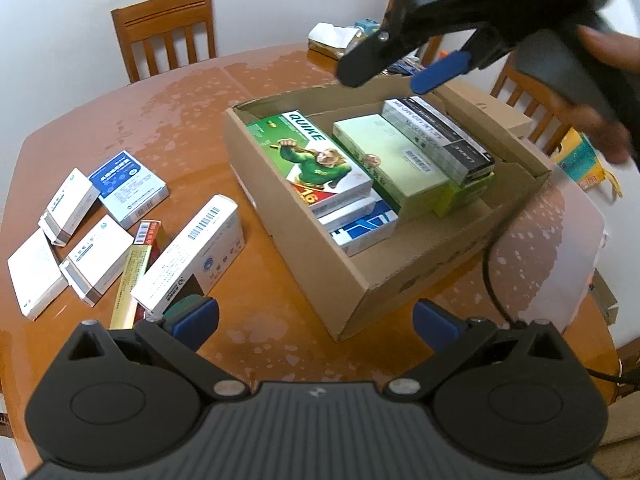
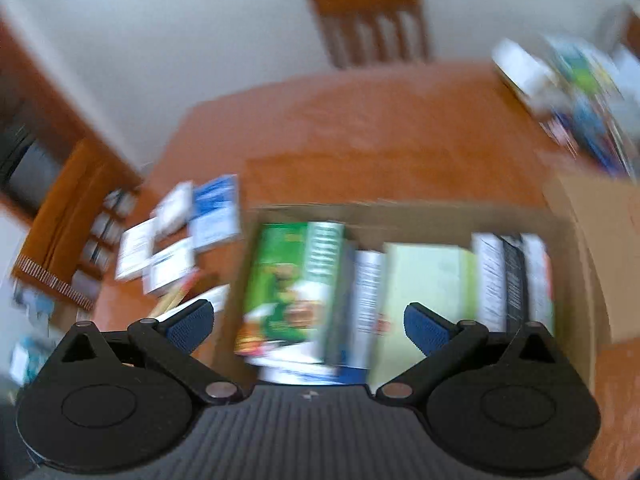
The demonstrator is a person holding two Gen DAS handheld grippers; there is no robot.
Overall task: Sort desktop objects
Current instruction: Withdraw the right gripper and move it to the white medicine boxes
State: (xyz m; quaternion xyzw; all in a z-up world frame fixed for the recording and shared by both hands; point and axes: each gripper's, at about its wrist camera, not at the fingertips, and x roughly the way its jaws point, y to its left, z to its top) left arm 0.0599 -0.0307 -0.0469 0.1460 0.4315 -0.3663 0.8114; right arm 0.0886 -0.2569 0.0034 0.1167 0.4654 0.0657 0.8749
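A brown cardboard box (image 1: 400,280) sits on the wooden surface (image 1: 192,92). Inside it, some packs lie side by side, packed close so they fit. There is a green pack (image 1: 316,160) with a cartoon figure on it, a pale green pack (image 1: 392,156), a long grey and black pack (image 1: 440,136), and a blue and white pack (image 1: 360,228) tucked under the green one. They look sorted into the box.

More packs lie loose on the surface to the left of the box, well apart from it. There are small white packs (image 1: 72,204), a blue and white pack (image 1: 128,188), a big white pack (image 1: 192,256) leaning on the others, and a thin gold and red pack (image 1: 130,284). They sit in a messy bunch, some touching. I think these may be waiting to go into the box, but I cannot be sure.

The left hand-held gripper (image 1: 316,320) hangs low over the near corner of the box. Its two blue fingers are spread wide and hold nothing. One blue finger is just beside the big white pack.

The right hand-held gripper (image 1: 400,68) floats high over the back of the box, tipped down toward the packs. Its fingers are apart and hold nothing. The right wrist view is blurry, so it seems to be moving fast. A person's hand (image 1: 600,92) grips its handle.
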